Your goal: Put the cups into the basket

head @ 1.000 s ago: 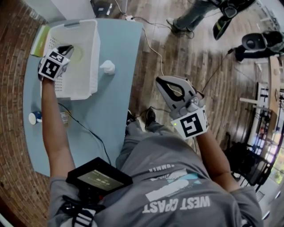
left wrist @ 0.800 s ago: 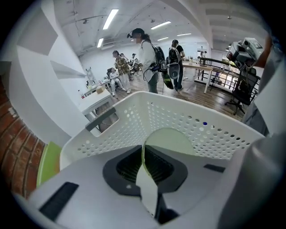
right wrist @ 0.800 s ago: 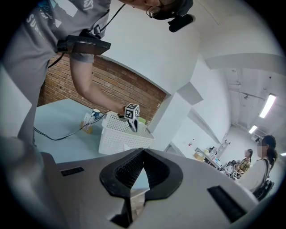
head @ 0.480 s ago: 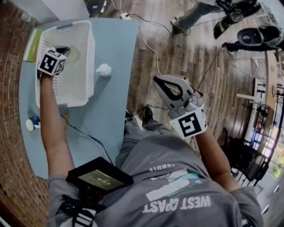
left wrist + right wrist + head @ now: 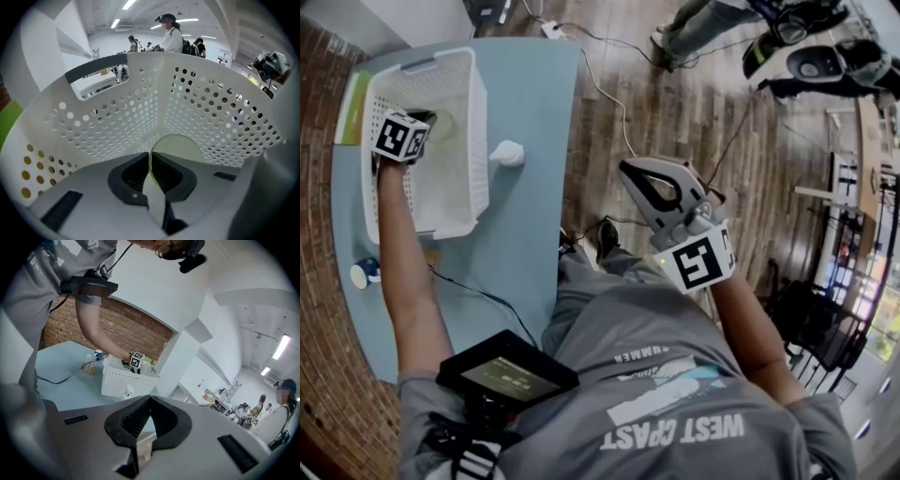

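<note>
Nearest me, the right gripper (image 5: 630, 173): held off the worktop (image 5: 525, 234) over the wooden floor (image 5: 675, 103), fingers (image 5: 133, 416) pressed together on nothing, idle. Next, at the worktop's near left edge, a small blue-and-white thing (image 5: 364, 274), not part of my job as far as I can judge. Further out, one white cup (image 5: 507, 153), standing alone on the worktop just beside the basket (image 5: 478, 122), untouched. Then the basket itself, white and perforated, and in it the left gripper (image 5: 151, 160), its fingers pinching the thin wall of a yellow-green cup (image 5: 180, 146). What has changed: a second ago this gripper stood higher, about the basket's rim; it has since sunk well inside, and the perforated walls now rise around the cup on every side I can see. I cannot tell whether the cup touches the bottom yet. My reading: this cup is as good as delivered and wants only letting go; the white cup is still to fetch. Farthest off, people standing in the room beyond.
</note>
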{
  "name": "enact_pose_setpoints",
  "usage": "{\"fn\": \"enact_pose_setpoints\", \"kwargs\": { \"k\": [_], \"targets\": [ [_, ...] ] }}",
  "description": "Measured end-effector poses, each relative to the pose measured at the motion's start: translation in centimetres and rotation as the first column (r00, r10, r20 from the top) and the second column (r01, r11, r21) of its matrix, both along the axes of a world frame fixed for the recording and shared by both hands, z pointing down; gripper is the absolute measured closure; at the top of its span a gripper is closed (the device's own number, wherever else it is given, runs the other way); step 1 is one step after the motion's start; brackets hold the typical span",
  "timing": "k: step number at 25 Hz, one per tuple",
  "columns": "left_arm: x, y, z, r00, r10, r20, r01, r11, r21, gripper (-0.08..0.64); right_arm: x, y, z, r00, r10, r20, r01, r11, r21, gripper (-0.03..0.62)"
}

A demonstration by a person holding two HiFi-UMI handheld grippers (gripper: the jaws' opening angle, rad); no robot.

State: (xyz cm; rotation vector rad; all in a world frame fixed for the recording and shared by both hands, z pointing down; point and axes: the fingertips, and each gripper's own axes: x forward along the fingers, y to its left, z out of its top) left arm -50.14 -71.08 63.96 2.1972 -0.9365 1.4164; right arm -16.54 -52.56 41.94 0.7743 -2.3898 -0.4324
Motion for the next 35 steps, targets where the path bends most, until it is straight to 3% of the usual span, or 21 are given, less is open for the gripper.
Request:
{"fn": "enact_pose_setpoints", "kwargs": {
  "k": [8,21,25,28,35],
  "targets": [
    [-0.4,-0.2,1.6,0.999,-0.031,-0.007,0.031,0.999,-0.037,0.538,0.0,-0.4,0.5,1.0,0.002,0.007,-0.001,1.0,-0.014,0.586],
    [-0.9,0.0,2.2,0.982,-0.149,-0.116,0.139,0.986,-0.088,0.537,-0.4,-0.1,0.6,1.0,-0.002,0.016,0.002,1.0,-0.017,0.586],
    [-0.3,-0.1,1.4,0.973,-0.168,-0.161,0.162,0.986,-0.048,0.535,-0.1,0.0,0.5,1.0,-0.004,0.022,0.004,1.0,-0.015,0.586],
    [0.0,-0.1,0.4,0.965,-0.183,-0.19,0.183,0.983,-0.018,0.488,-0.1,0.2,0.3,1.0,-0.011,0.029,0.012,1.0,-0.009,0.586],
    [0.0,0.8,-2.8,0.973,-0.177,-0.146,0.189,0.979,0.071,0.453,-0.4,0.8,-0.1,0.998,-0.04,0.051,0.04,0.999,0.002,0.586]
  ]
}}
